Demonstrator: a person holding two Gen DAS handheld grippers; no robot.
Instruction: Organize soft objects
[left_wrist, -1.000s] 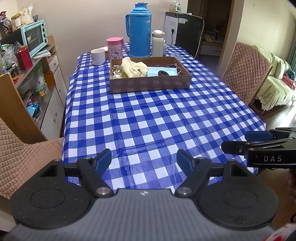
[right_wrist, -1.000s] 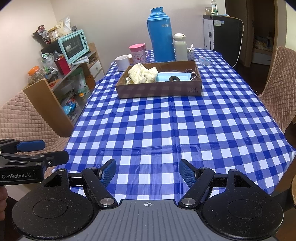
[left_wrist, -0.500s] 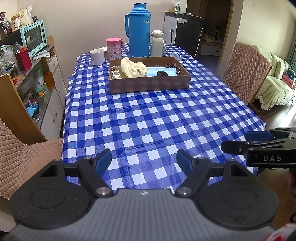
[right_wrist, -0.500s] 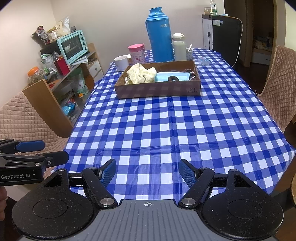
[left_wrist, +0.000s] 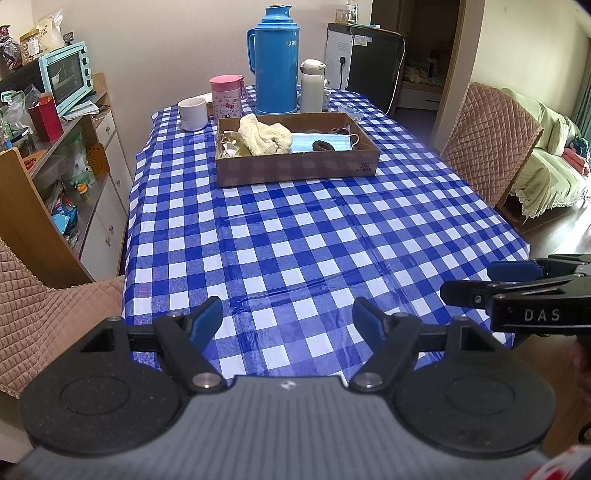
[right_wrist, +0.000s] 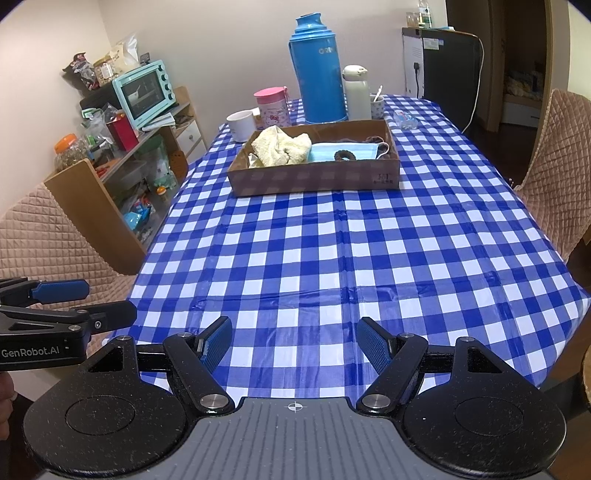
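A shallow cardboard box (left_wrist: 295, 170) (right_wrist: 314, 177) stands at the far middle of the blue-checked table. In it lie a cream towel (left_wrist: 264, 134) (right_wrist: 282, 146), a blue face mask (left_wrist: 319, 140) (right_wrist: 343, 151) and a dark hair tie (left_wrist: 324, 145) (right_wrist: 345, 156). My left gripper (left_wrist: 287, 320) is open and empty over the near table edge. My right gripper (right_wrist: 294, 338) is open and empty beside it, to its right. Each shows at the edge of the other's view.
Behind the box stand a blue thermos (left_wrist: 275, 61), a white flask (left_wrist: 312, 85), a pink cup (left_wrist: 226, 96) and a white mug (left_wrist: 192, 113). Quilted chairs (left_wrist: 487, 140) flank the table. A cluttered shelf with a teal oven (left_wrist: 68, 77) is left.
Both grippers have drawn back slightly toward the near table edge, so the box looks a little farther off. Both stay open and empty.
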